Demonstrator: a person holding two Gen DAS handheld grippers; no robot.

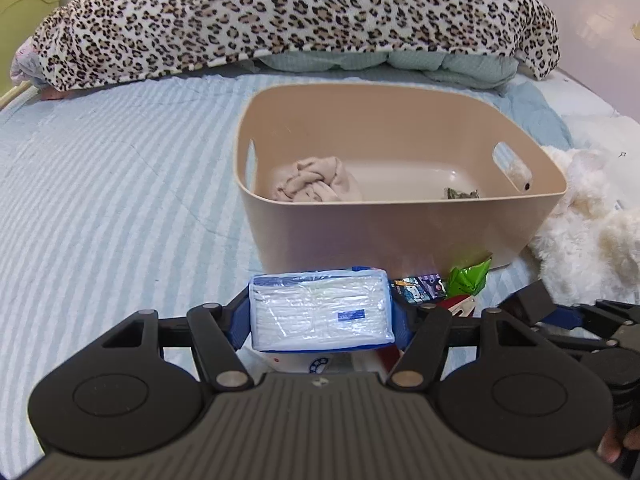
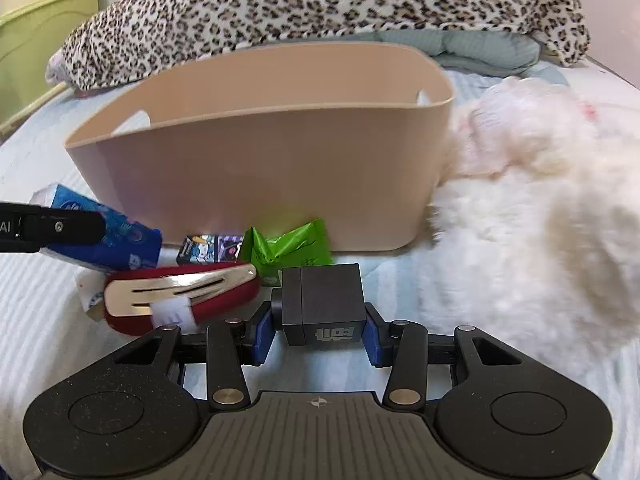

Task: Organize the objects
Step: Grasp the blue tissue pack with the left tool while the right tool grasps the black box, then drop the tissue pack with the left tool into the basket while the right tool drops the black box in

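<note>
Your left tongs (image 1: 320, 312) are clamped on the tissue pack (image 1: 320, 308); your right tongs (image 2: 324, 332) grip the dark cube (image 2: 324, 304), both before the beige bin (image 2: 256, 152).

Bed (image 1: 100, 200) has a pale blue striped cover, with a leopard-print blanket (image 1: 280, 12) heaped over teal bedding (image 1: 460, 66) at the far end. Green furniture (image 2: 36, 40) on the left, white wall (image 1: 580, 0) right.

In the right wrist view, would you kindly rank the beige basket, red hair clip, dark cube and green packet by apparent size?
1. beige basket
2. red hair clip
3. dark cube and green packet: unsure, since the cube sits nearer the camera.
</note>
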